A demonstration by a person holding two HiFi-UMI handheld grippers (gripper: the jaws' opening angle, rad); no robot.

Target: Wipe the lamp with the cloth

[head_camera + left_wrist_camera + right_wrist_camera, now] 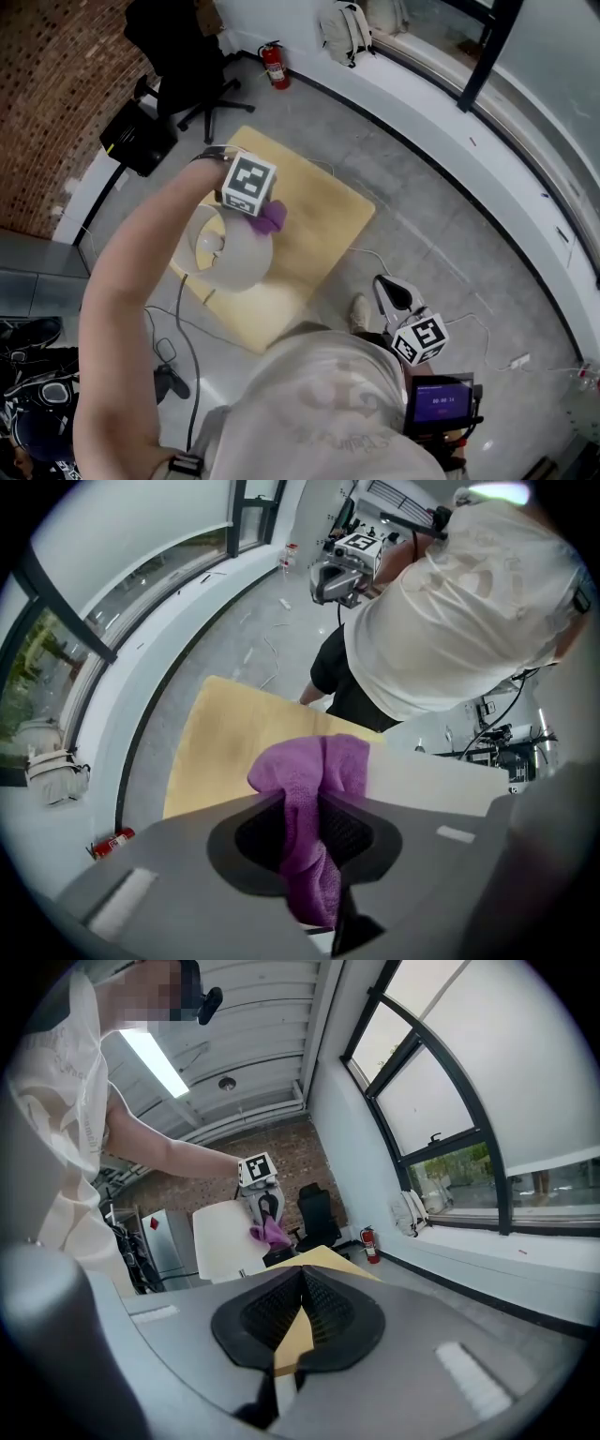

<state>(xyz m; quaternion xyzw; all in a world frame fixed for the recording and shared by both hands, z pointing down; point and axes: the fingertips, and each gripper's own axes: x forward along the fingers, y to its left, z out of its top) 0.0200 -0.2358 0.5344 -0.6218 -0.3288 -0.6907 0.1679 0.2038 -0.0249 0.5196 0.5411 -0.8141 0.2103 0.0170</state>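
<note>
A grey floor [450, 234] is seen from above, and a low yellow worktop [319, 225] stands on it. The white shade of the lamp [239, 262] is seen over the left part of the worktop; its foot is covered by the shade and cannot be made out. A black office chair [187, 66] is placed beyond the worktop, near a brick wall [56, 94]. A light backpack [345, 33] is leaned against the base of the curved window wall.

The left claw [317, 799] is held above the lamp at the end of a stretched arm and is pointed steeply down. Its jaws are closed on the purple cloth [314, 761], which is pinched between the two pads, with one bunch standing out beyond the tips and a tail hanging back behind them. The bunch is laid against the upper edge of the white shade, on the side nearer to the middle of the worktop.

The right claw [302, 1274] is kept low beside the person's body, well apart from the lamp, and is pointed almost level. Its tips are brought together and nothing is held between them.

A red fire extinguisher [274, 66] is stood on the floor by the wall.
</note>
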